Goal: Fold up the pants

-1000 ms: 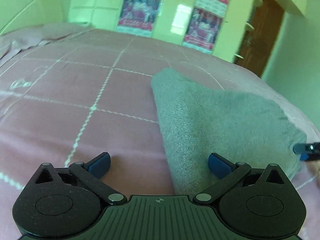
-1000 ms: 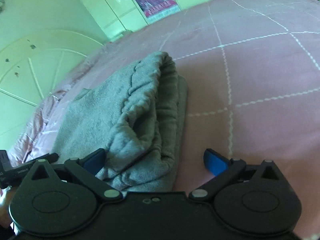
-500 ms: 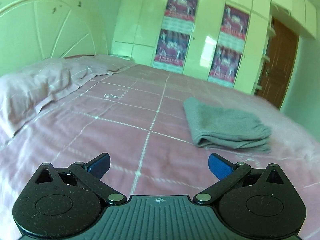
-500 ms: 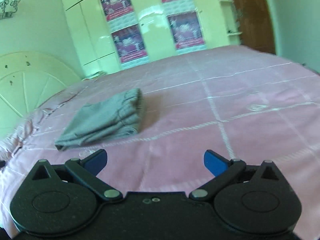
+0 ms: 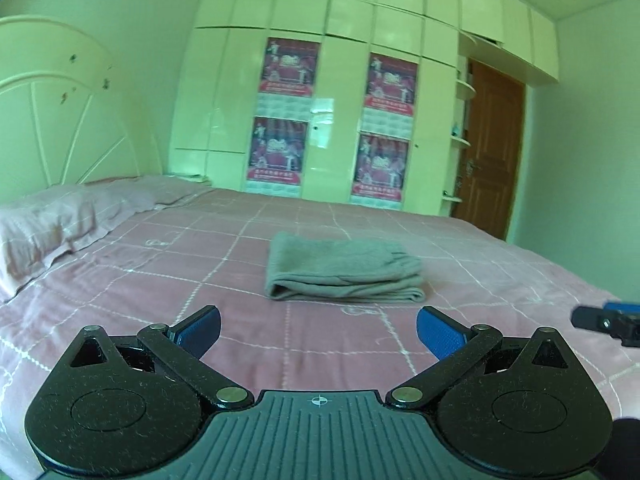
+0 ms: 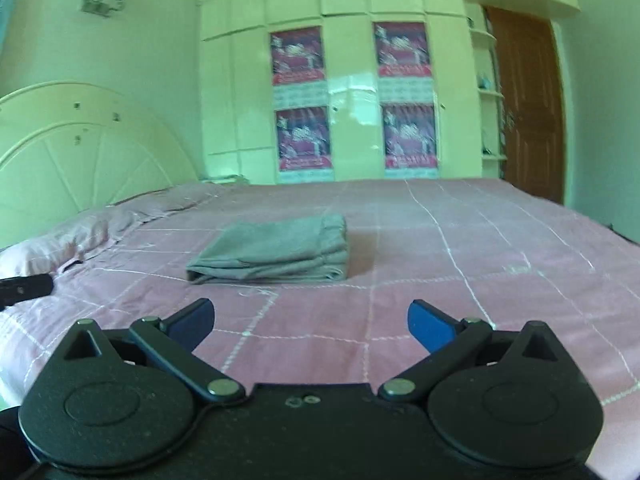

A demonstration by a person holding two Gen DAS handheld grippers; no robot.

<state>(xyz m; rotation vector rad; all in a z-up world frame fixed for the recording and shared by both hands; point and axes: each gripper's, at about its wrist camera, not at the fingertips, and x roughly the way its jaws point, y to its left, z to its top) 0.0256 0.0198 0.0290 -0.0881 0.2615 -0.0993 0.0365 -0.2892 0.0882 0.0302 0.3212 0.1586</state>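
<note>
We see our left gripper and right gripper both spread wide and empty above the pink bedspread. Ahead of both, well clear of the fingertips, the grey pants lie folded in a flat stack. Beyond them stands the wardrobe.

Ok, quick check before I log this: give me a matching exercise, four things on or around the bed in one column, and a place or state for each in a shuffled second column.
Things:
1. grey pants
2. left gripper
3. pillow
4. brown door

States or places:
A. at the headboard end of the bed
B. folded into a flat stack on the bedspread
C. at the far wall, right of the wardrobe
D. open, holding nothing

Pairs: 1-B, 2-D, 3-A, 4-C
</note>
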